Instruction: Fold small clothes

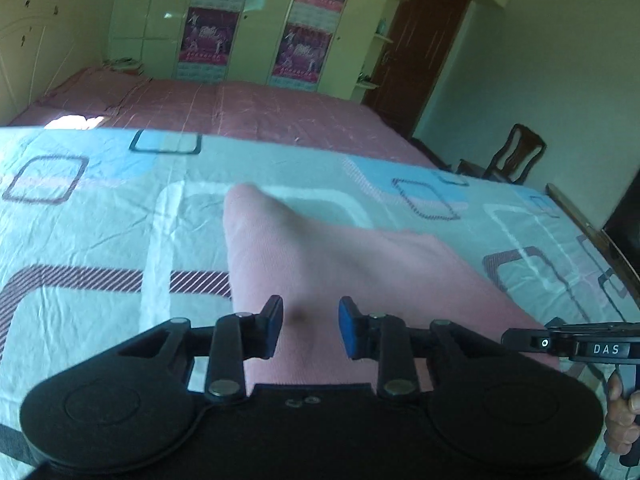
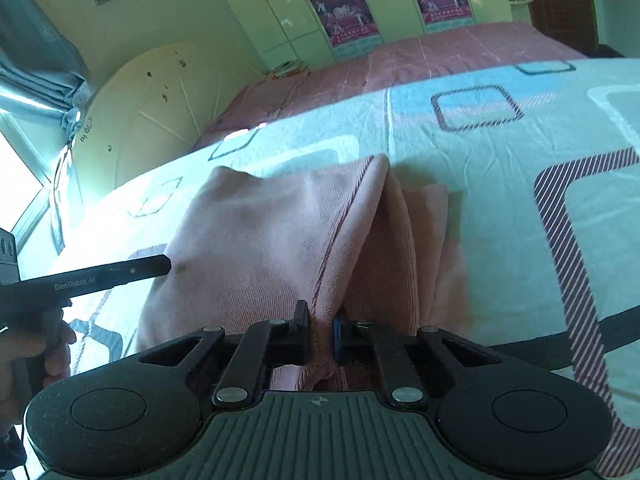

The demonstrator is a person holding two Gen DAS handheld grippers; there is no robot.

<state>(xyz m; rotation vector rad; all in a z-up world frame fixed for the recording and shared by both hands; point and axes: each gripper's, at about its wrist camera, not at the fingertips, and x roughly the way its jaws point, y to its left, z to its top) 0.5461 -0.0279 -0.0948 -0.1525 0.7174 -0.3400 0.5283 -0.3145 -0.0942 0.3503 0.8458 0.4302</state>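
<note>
A small pink ribbed garment (image 1: 320, 256) lies on a light blue patterned sheet (image 1: 100, 208). My left gripper (image 1: 310, 326) is open just above the garment's near part, with cloth showing between its blue pads and nothing held. My right gripper (image 2: 322, 332) is shut on a bunched hem of the pink garment (image 2: 248, 240) and lifts it, so the cloth rises in a fold. The right gripper also shows at the right edge of the left wrist view (image 1: 580, 346), and the left gripper shows at the left of the right wrist view (image 2: 100, 278).
The sheet covers a work surface in front of a bed with a pink bedspread (image 1: 248, 108). A cream headboard (image 2: 152, 112), wardrobes with posters (image 1: 208, 28), a brown door (image 1: 424, 44) and a wooden chair (image 1: 516, 156) stand beyond.
</note>
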